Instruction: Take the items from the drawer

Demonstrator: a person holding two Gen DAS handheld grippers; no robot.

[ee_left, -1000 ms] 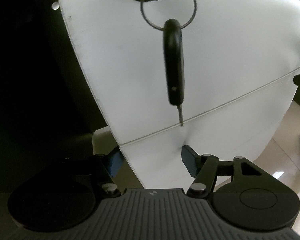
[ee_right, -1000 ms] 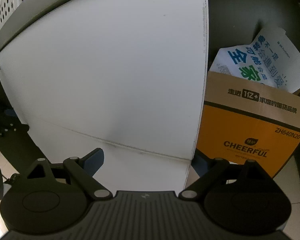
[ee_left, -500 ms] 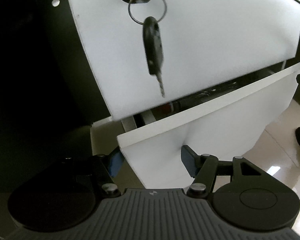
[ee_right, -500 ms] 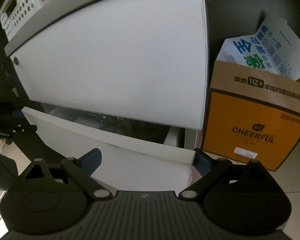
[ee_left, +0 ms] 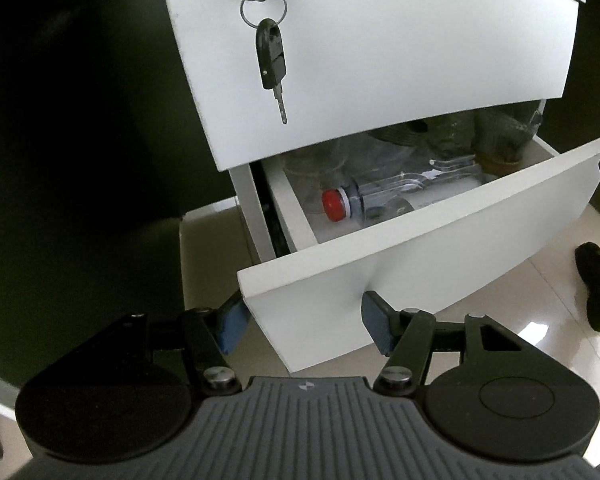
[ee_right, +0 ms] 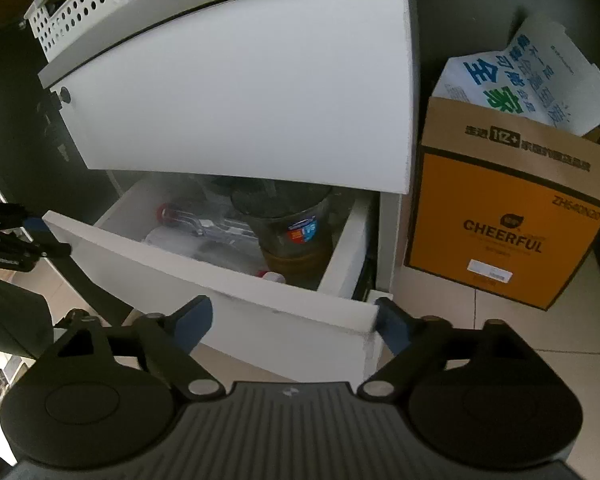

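The white lower drawer (ee_left: 420,264) of a small cabinet stands pulled out; it also shows in the right wrist view (ee_right: 204,276). Inside lie a clear plastic bottle with a red cap (ee_left: 334,205), also visible in the right wrist view (ee_right: 168,213), and a dark-lidded jar with a blue-red label (ee_right: 288,224). My left gripper (ee_left: 302,326) is open, its fingers straddling the drawer front's left end. My right gripper (ee_right: 292,316) is open, its fingers straddling the drawer front's right end.
A key (ee_left: 271,60) hangs from the lock of the upper drawer (ee_left: 380,48). An orange CHEERFUL cardboard box (ee_right: 508,220) stands on the tiled floor right of the cabinet. A white perforated basket (ee_right: 80,4) sits on top. A black shoe (ee_left: 596,280) is at the right.
The lower drawer has slid out from fully shut to well open, and both grippers have moved back with it. The bottle and jar have come into view.
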